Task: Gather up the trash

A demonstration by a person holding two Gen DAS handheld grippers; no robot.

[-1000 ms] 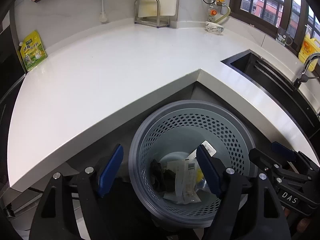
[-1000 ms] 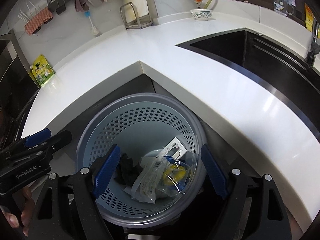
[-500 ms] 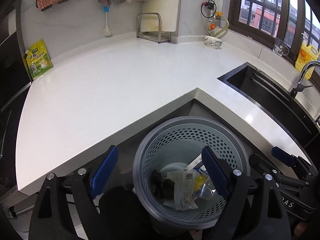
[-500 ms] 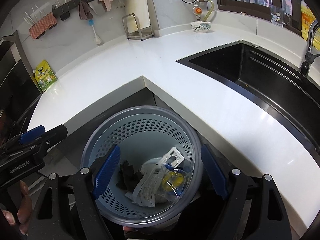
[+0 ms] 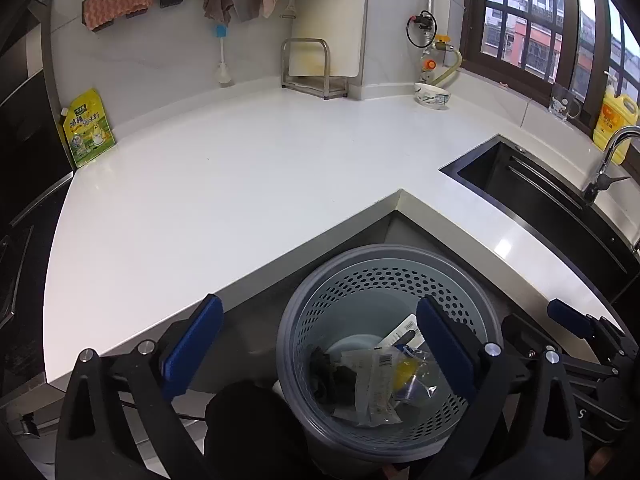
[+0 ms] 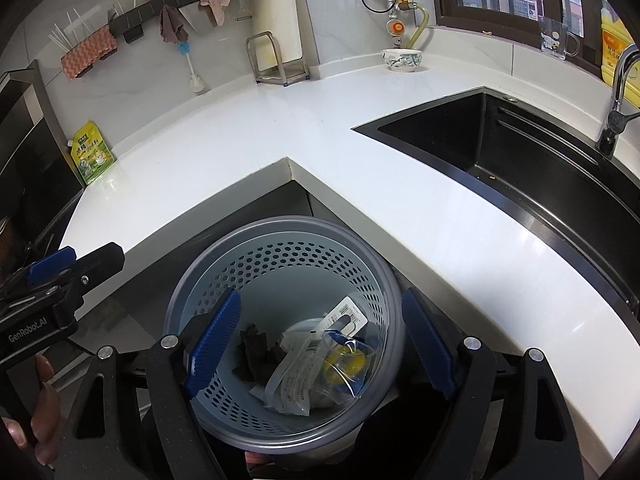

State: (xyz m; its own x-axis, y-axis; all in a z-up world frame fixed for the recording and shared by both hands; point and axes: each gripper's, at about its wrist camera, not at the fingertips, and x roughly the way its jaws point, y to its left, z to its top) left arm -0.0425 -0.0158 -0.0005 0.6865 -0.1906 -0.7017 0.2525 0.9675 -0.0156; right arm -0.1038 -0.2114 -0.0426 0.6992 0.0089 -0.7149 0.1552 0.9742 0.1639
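Right, both tongs are hanging over the perforated bin, which sits on the floor in the inside corner of the white table. The left tongs are opening and nearly at full spread, with nothing pinched between the blue pads. The right tongs stand wide and empty too. The trash is down in the bin: a clear wrapper with a barcode, a yellow piece at three o'clock of it, a dark crumpled scrap at nine o'clock.

Where could it slip? The table looks bare of litter, so I'd judge the collecting close to done. The green pouch at ten o'clock and the bowl at one o'clock could be mistaken for rubbish. The two tongs sit close together, so a careless swing might clip one against the other or tip the light bin.
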